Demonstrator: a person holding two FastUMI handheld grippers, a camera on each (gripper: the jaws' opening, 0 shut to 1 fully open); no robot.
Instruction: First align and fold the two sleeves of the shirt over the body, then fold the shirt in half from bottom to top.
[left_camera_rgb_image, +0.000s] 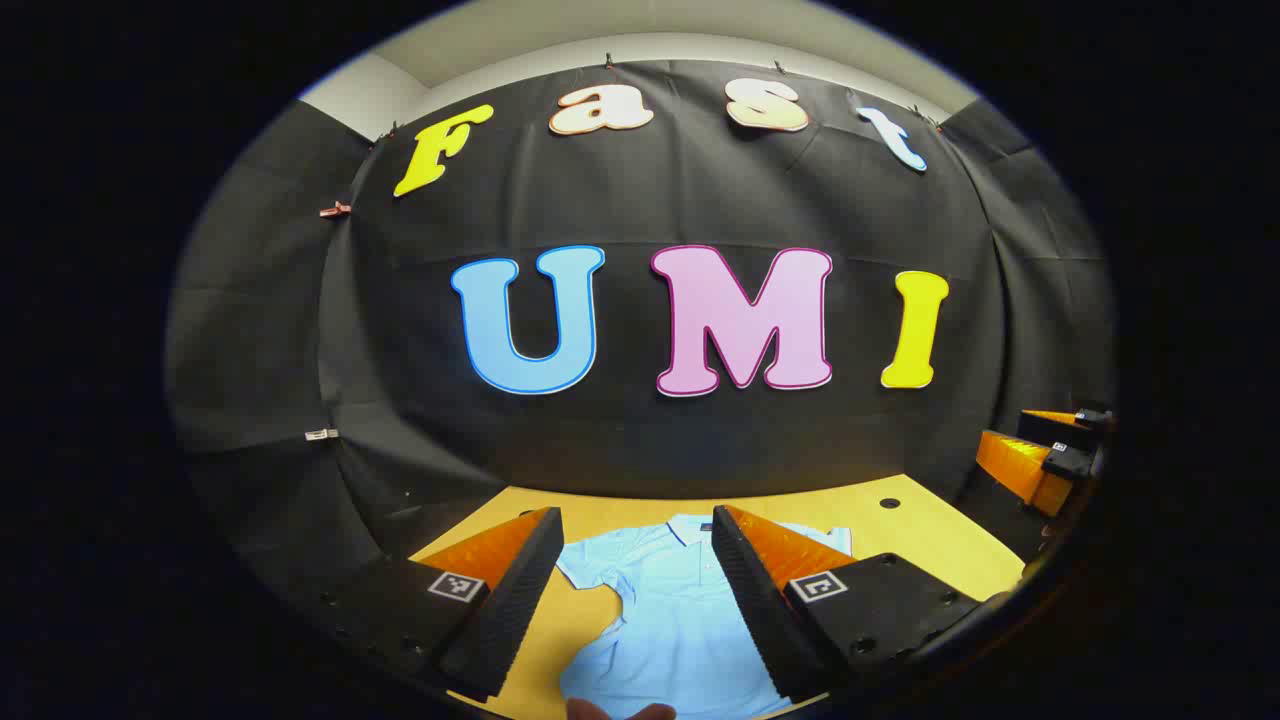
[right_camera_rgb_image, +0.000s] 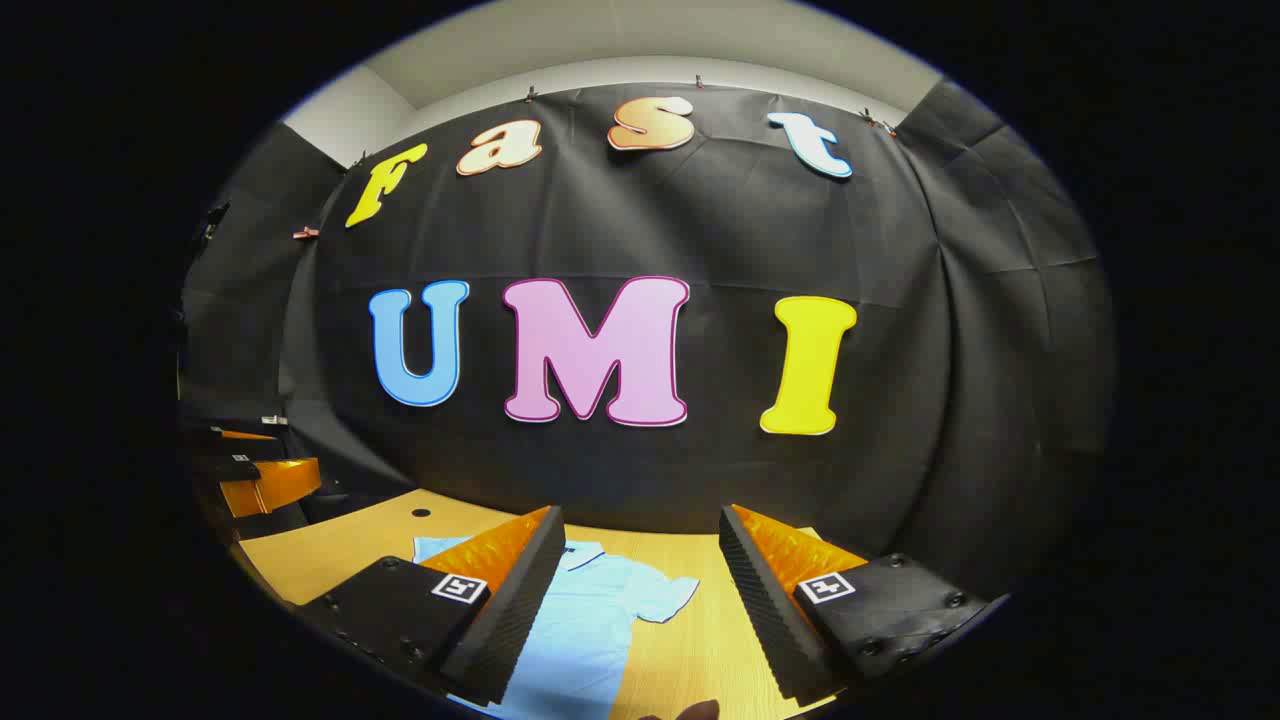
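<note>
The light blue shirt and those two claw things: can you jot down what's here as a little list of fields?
garment: light blue short-sleeved collared shirt, lying flat, collar toward the wall
sleeves: both spread out to the sides, not yet folded
surface: yellowish wooden table with a small dark hole near its far edge
left gripper: open, held above the shirt, touching nothing
right gripper: open, held above the shirt's sleeve side, touching nothing
backdrop: black cloth wall
task progress: not begun

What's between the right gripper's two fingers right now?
In the right gripper view, the right gripper is open, with the shirt and bare table showing between its fingers.
</note>
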